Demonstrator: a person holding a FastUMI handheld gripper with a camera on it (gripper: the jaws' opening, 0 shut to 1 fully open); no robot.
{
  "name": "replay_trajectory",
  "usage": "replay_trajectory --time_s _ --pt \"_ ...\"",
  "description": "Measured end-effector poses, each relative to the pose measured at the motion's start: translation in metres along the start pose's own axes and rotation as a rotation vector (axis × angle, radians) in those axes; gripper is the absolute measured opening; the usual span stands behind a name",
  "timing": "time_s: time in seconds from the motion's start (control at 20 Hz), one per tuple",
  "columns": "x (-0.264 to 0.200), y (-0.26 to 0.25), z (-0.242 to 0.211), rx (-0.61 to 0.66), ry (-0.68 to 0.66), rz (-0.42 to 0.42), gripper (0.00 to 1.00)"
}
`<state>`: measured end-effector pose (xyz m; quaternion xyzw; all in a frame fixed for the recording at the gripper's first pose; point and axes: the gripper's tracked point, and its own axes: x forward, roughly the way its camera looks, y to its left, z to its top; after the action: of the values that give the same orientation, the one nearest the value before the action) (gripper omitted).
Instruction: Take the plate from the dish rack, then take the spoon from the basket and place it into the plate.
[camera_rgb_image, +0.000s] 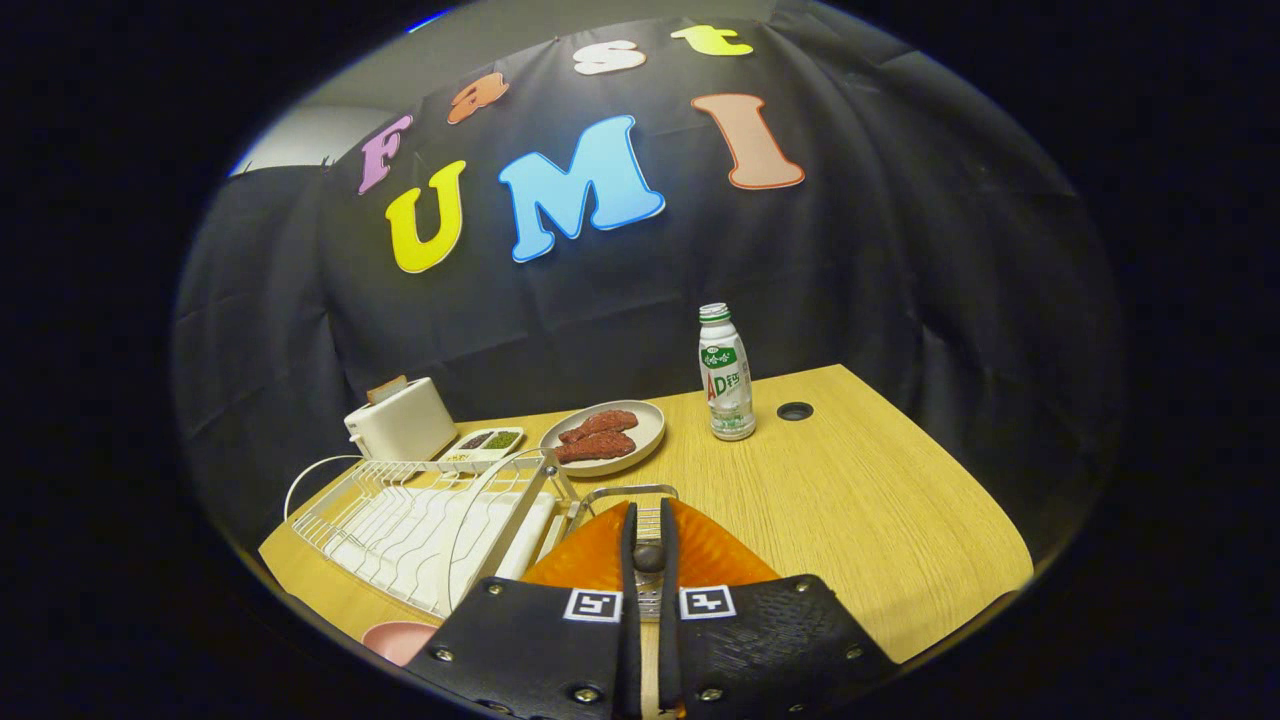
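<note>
Progress, as I judge it: early, plate phase under way, spoon untouched. Left to right: one pink dish (398, 640) at the rack's near corner; one white wire dish rack (420, 525), its slots bare; one toaster (400, 420); one small divided tray (485, 443); one beige plate with two red pieces (603, 437); one bottle (726, 375). My gripper (648, 560) is nearly closed, fingers pinching the orange plate (700, 555) edge-on. Basket (630, 495) just beyond; spoon not discernible.
</note>
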<state>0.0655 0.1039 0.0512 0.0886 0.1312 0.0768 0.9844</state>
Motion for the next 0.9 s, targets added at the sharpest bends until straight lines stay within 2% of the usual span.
replay_trajectory --time_s 0.35,0.9 --pt "-0.004 0.006 0.033 -0.057 0.027 -0.019 0.06" --pt "-0.042 0.036 0.102 -0.153 -0.046 -0.038 0.06"
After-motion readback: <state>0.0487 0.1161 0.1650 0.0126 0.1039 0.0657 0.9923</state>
